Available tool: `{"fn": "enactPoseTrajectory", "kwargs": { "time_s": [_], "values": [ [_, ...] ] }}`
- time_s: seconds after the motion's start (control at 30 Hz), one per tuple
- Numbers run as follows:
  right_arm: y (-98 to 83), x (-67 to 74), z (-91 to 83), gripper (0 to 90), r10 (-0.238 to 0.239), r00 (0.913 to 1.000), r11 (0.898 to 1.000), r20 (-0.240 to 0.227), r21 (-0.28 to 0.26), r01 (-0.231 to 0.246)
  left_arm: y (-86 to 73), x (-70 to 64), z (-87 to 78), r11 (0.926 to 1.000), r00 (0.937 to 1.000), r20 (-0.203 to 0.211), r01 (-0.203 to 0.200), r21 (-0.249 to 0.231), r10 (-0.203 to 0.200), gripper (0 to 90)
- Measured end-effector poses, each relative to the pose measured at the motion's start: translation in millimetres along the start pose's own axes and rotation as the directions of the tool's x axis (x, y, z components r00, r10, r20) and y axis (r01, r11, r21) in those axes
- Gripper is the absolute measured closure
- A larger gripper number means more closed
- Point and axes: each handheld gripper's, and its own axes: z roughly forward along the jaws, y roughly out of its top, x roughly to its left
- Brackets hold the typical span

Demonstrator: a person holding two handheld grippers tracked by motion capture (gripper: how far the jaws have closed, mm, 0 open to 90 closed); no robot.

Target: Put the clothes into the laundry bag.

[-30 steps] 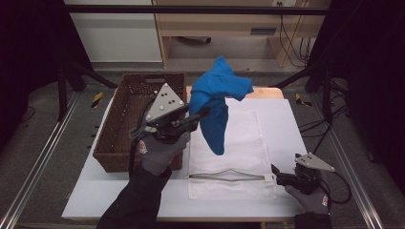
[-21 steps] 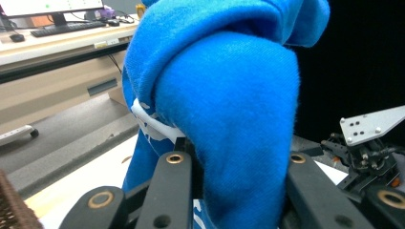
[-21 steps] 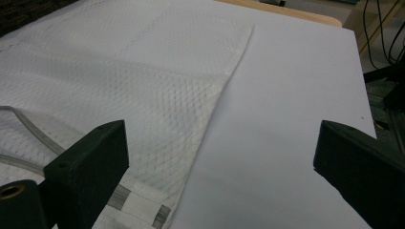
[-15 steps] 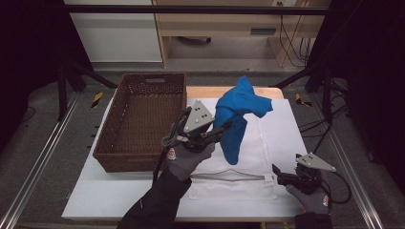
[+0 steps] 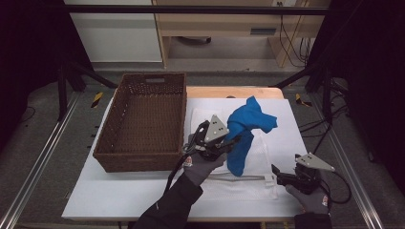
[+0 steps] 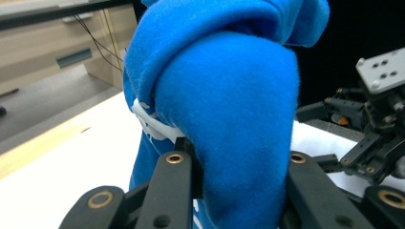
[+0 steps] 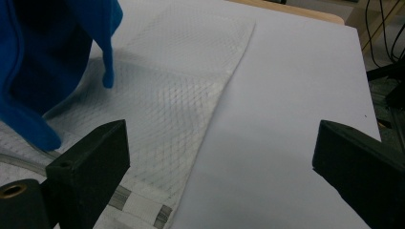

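The white table (image 5: pixel 119 200) carried, on its left side, one brown wicker basket (image 5: pixel 143 124), its inside bare. To the right of the basket lay one white mesh laundry bag (image 5: pixel 267 152), flat on the tabletop, with a zip band along its near edge; in the right gripper view the netting (image 7: pixel 181 95) showed plainly and its edge ran slantwise across the white surface.

One blue garment (image 5: pixel 246 129) hung bunched over the mesh bag, right of the basket, its lower end down at the netting. In the left gripper view the blue cloth (image 6: pixel 224 109) bulged between and above the two black jaws, and a small white tag (image 6: pixel 153 126) stuck out from a fold beside the left-hand jaw. Whatever was printed on that tag could not be read, and no other writing or brand was legible anywhere.

The left gripper (image 5: pixel 224 143) was clamped on the blue garment: its jaws stood a little apart with a thick roll of cloth pinched between them, so the garment hung from that grip. A gloved hand (image 5: pixel 203 164) held the tool, the grey three-cornered plate on top.

The right gripper (image 5: pixel 277 179) sat low at the near right corner of the mesh bag, in a second gloved hand. Its jaws stood wide apart with nothing between them, the left-hand jaw over the bag's edge and the other over bare table.
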Motion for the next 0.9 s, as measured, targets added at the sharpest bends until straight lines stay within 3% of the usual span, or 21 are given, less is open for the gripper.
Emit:
{"fn": "enactPoseTrajectory", "kwargs": {
  "time_s": [0.3,0.57,0.73,0.87,0.9],
  "values": [
    [-0.5,-0.5,0.7,5.7,-0.007,1.0000,1.000,0.006,-0.001,0.007,-30.7,-0.3,27.5,0.9964,0.9996,0.010,-0.026,0.080,0.025,73.8],
    [-0.8,-0.8,0.6,5.7,-0.005,0.9999,1.000,0.009,0.004,0.005,-51.1,0.6,42.3,0.9913,0.9992,0.011,-0.039,0.125,0.038,72.7],
    [-1.0,-0.5,1.3,5.7,-0.009,0.9999,1.000,0.008,0.006,0.009,-64.3,0.0,52.1,0.9891,0.9992,0.041,-0.012,0.147,0.007,72.7],
    [-0.9,-0.8,0.9,5.7,-0.009,0.9999,1.000,0.009,0.004,0.009,-74.5,-1.0,60.6,0.9835,0.9984,0.055,0.000,0.181,-0.011,72.3],
    [-0.6,-0.6,0.1,5.8,-0.001,1.0000,1.000,0.006,0.003,0.001,-79.4,-1.7,64.3,0.9792,0.9979,0.062,0.008,0.203,-0.021,72.0]
  ]
}}
